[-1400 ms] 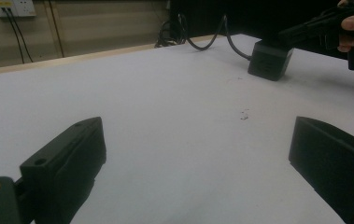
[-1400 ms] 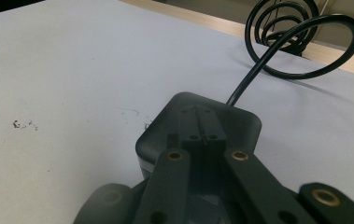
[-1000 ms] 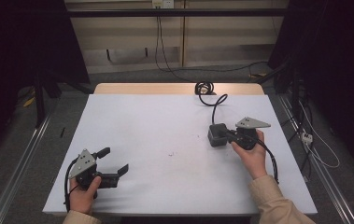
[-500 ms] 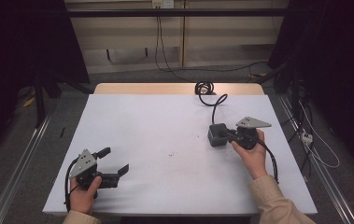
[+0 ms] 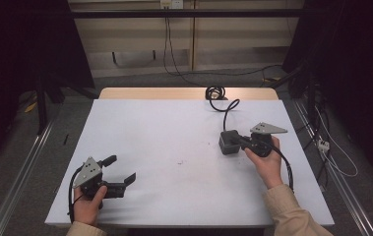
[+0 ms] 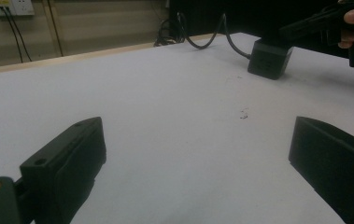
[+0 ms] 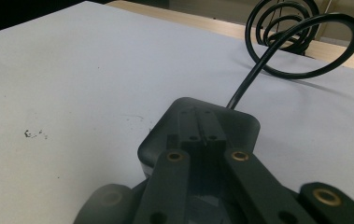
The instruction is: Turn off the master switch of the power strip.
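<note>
The right tongs are shut over the black power adapter on the table; the left tongs wait open, empty, so work has barely begun

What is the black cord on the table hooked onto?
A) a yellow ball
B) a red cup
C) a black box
C: in the high view the black cord curls from the table's far edge and runs into the black box, right at the right gripper.
</note>
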